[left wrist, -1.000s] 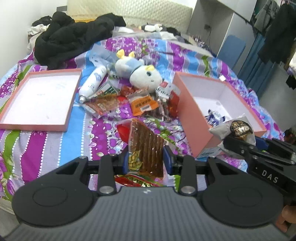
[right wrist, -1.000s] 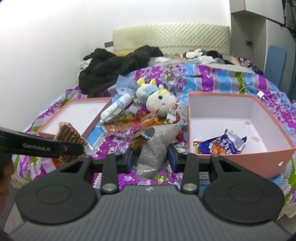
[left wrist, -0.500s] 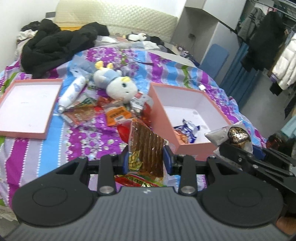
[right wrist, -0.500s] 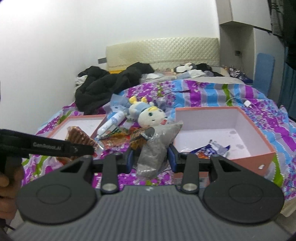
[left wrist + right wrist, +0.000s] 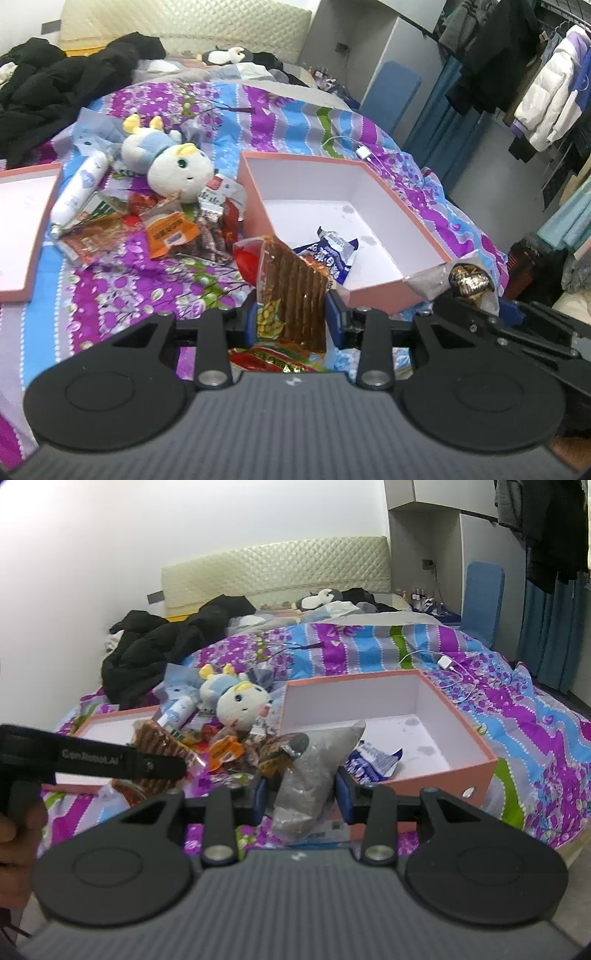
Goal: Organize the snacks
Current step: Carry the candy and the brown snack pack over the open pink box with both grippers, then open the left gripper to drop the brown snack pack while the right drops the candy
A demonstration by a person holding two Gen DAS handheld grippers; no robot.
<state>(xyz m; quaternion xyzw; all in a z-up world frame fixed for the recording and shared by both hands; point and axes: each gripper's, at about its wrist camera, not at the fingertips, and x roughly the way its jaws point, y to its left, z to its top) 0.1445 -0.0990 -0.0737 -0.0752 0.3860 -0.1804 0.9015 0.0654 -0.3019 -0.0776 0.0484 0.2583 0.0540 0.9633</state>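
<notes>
My left gripper (image 5: 291,317) is shut on a clear packet of brown ribbed strips (image 5: 293,291), held upright in front of the near wall of the pink box (image 5: 376,291). My right gripper (image 5: 301,788) is shut on a grey-clear snack bag (image 5: 314,771) with a black-and-gold label, near the same box (image 5: 436,779). A blue-and-white snack packet (image 5: 334,251) lies inside the box. More snack packets (image 5: 170,232) are heaped on the bedspread left of the box. In the right wrist view the left gripper (image 5: 184,766) shows at the left with its brown packet (image 5: 159,738).
The pink box lid (image 5: 22,229) lies at the left. A plush toy (image 5: 173,166), a white tube (image 5: 79,192) and a black pile of clothes (image 5: 55,81) sit behind the snacks. A charger cable (image 5: 443,664) lies beyond the box. Hanging clothes (image 5: 535,74) are at the right.
Both grippers have moved rightwards with their packets held, bringing the pink box closer and more central. The lid has slid toward the left edge in the left wrist view.
</notes>
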